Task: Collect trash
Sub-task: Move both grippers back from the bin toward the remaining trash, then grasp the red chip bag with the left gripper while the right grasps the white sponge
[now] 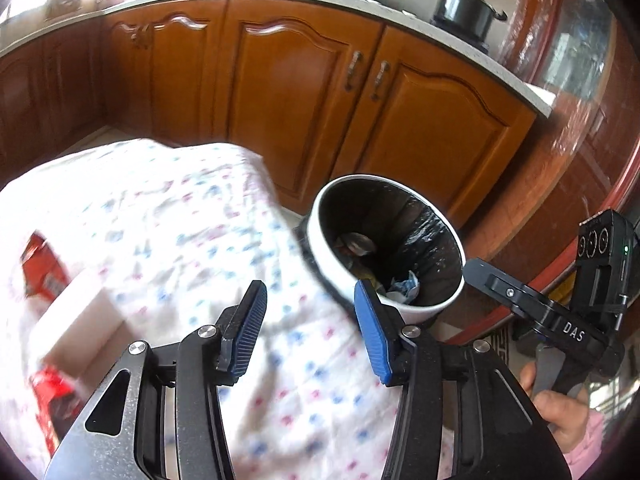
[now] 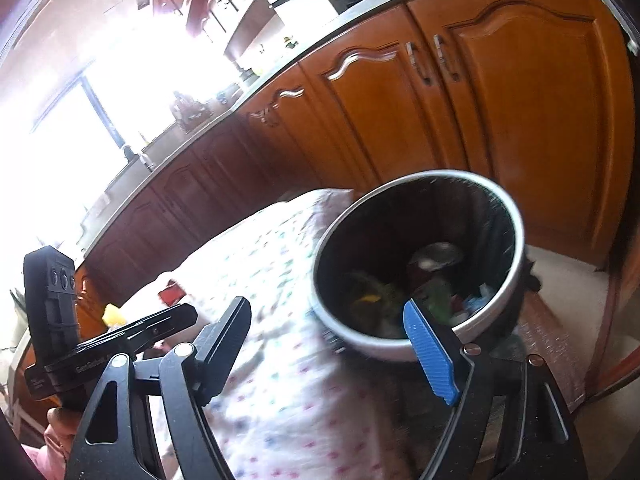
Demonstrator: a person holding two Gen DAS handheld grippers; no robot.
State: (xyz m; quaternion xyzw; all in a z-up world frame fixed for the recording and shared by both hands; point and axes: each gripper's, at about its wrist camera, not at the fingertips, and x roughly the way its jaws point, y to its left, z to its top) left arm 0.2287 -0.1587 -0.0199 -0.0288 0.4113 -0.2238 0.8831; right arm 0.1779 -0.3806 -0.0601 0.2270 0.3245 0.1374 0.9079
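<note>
Both tongs released beside the trash bin — nothing between their blue pads.

In the left wrist view the left tongs (image 1: pixel 310 320) stand parted and empty over the desk (image 1: pixel 192 216) with its dotted white cloth. The white-rimmed trash bin (image 1: pixel 416 308), lined in black, sits at about 1 o'clock from them, just off the desk's edge, with crumpled scraps (image 1: pixel 404 286) at its bottom. Red wrappers (image 1: pixel 42 272) lie blurred on the desk at 9 o'clock. At 3 o'clock a hand (image 1: pixel 560 412) holds the other tool. In the right wrist view the right tongs (image 2: pixel 328 324) gape wide and hold nothing — the bin is at 1 o'clock. Wooden cabinets (image 1: pixel 304 92) stand behind, at 12 o'clock.
</note>
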